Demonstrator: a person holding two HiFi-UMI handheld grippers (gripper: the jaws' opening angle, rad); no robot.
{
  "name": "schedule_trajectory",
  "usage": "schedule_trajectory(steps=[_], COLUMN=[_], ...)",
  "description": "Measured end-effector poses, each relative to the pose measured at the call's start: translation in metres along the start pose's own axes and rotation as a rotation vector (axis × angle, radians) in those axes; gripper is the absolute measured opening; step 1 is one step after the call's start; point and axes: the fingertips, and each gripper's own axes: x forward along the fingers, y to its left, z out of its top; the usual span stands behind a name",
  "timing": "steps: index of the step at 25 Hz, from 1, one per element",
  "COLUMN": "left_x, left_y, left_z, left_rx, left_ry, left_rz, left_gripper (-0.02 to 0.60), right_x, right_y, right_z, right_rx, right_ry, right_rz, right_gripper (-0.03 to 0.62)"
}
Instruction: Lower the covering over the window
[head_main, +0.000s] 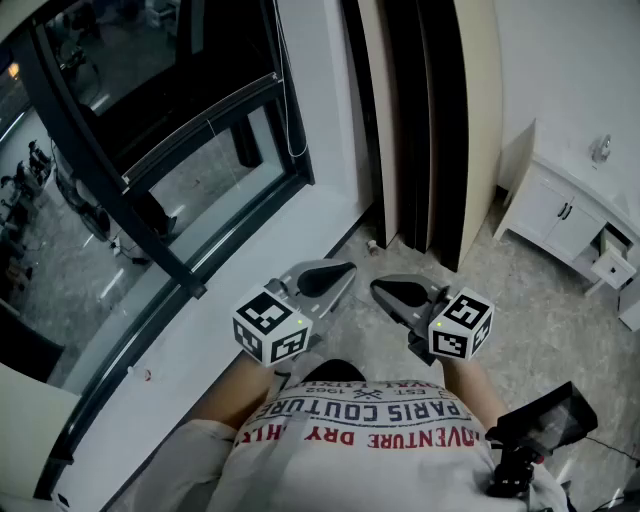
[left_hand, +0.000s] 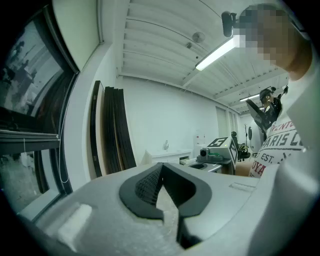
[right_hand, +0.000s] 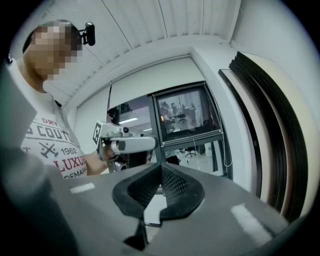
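The window (head_main: 150, 170) with its dark frame fills the left of the head view, its glass bare; no covering shows over it. A thin white cord loop (head_main: 288, 100) hangs beside the frame, and shows again as the cord (left_hand: 62, 162) in the left gripper view and the cord (right_hand: 227, 150) in the right gripper view. My left gripper (head_main: 343, 271) and right gripper (head_main: 380, 289) hover side by side in front of my chest, tips close together, well short of the cord. Both are shut with nothing between the pads (left_hand: 150, 185) (right_hand: 172, 187).
Dark tall panels (head_main: 420, 120) lean in the corner to the right of the window. A white cabinet (head_main: 560, 215) with an open drawer stands at the far right. A white sill (head_main: 240, 270) runs under the window. A small screen on a mount (head_main: 545, 425) sits by my right hip.
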Motion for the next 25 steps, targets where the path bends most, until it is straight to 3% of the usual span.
schedule_trajectory(steps=[13, 25], left_x=[0.017, -0.012], left_y=[-0.002, 0.021], left_z=[0.003, 0.014], left_rx=[-0.005, -0.028], left_ry=[0.009, -0.053], left_rz=[-0.035, 0.002], left_gripper=[0.002, 0.002], right_x=[-0.016, 0.013], right_y=[-0.023, -0.010], right_z=[0.005, 0.011], right_rx=[0.015, 0.054], right_ry=[-0.024, -0.040], right_rz=[-0.057, 0.030], right_gripper=[0.006, 0.006])
